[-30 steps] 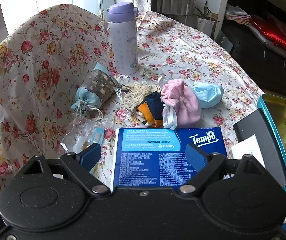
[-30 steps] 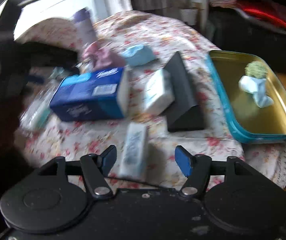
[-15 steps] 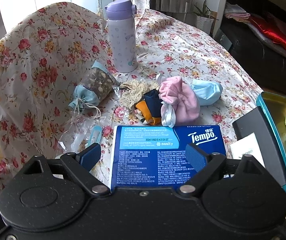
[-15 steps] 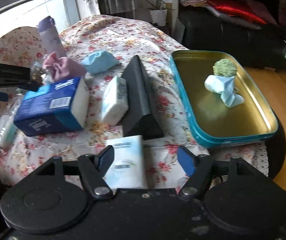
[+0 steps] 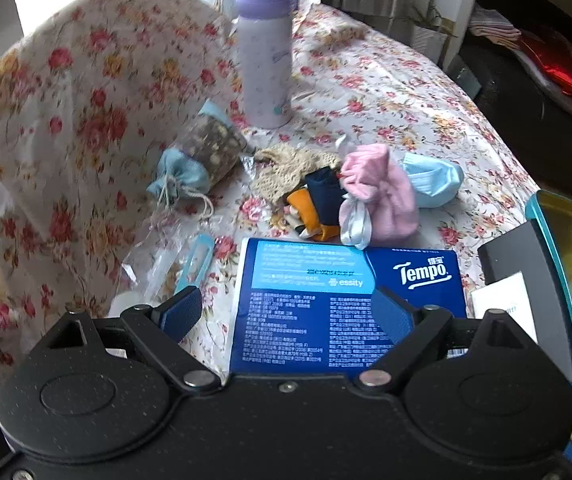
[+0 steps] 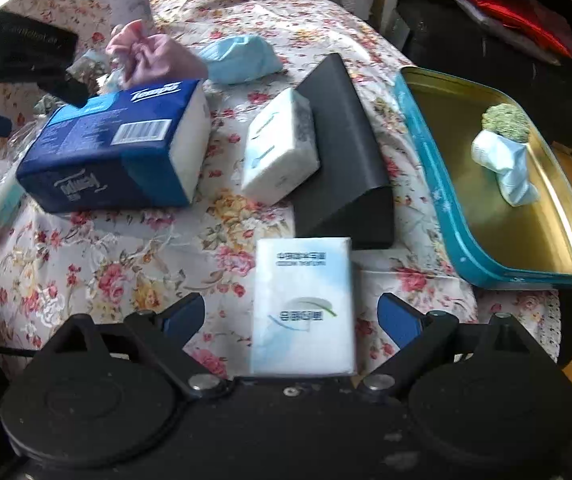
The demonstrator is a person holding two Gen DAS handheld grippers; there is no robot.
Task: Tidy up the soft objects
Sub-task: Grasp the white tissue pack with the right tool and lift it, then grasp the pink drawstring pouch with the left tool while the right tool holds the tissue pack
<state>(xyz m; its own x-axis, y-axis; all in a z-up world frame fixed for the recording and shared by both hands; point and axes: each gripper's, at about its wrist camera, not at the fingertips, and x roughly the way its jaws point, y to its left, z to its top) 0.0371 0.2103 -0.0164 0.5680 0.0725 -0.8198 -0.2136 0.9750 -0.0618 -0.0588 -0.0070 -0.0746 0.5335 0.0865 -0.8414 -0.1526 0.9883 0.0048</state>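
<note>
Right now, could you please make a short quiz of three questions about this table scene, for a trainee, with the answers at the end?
1. True or false: the gold tray with the teal rim holds nothing.
2. Which object lies between the right tongs? A) the blue Tempo tissue pack B) a small white tissue pack C) the purple bottle
3. Fill in: the second white tissue pack leans against a ____ box.

Key
1. False: a crumpled light blue mask and a green fuzzy ball are in it.
2. B; the pads do not touch it.
3. black
</note>
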